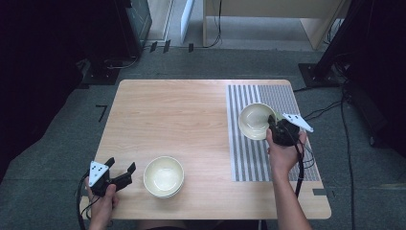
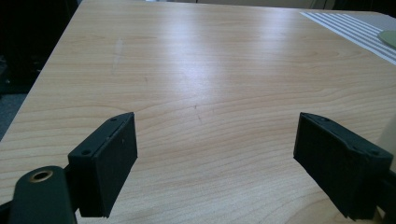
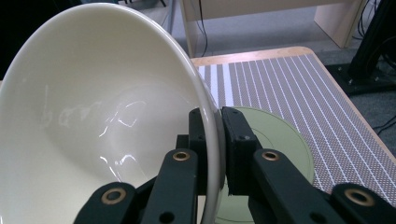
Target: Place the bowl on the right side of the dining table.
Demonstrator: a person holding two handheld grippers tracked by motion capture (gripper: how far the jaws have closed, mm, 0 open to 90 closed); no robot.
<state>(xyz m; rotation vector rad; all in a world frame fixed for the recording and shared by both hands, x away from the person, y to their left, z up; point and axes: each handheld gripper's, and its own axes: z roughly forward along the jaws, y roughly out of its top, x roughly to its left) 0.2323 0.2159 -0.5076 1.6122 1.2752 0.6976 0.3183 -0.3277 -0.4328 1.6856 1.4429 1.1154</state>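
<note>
A cream bowl (image 1: 253, 120) hangs tilted over the striped mat (image 1: 249, 158), with my right gripper (image 1: 273, 120) shut on its right rim. In the right gripper view the two jaws pinch the rim of the cream bowl (image 3: 93, 116), one inside and one outside, at my right gripper (image 3: 218, 119). A pale green plate (image 3: 280, 140) lies on the mat (image 3: 327, 93) below it. A second cream bowl (image 1: 163, 176) stands near the table's front edge. My left gripper (image 1: 121, 164) is open just left of that bowl, with nothing between the jaws of my left gripper (image 2: 217, 140).
The wooden table (image 1: 167, 115) is bare across its left and middle. The green plate's edge (image 2: 388, 38) shows far off on the mat in the left gripper view. Beyond the table are dark stands, cables on the floor (image 1: 335, 105) and a wooden bench (image 1: 273, 14).
</note>
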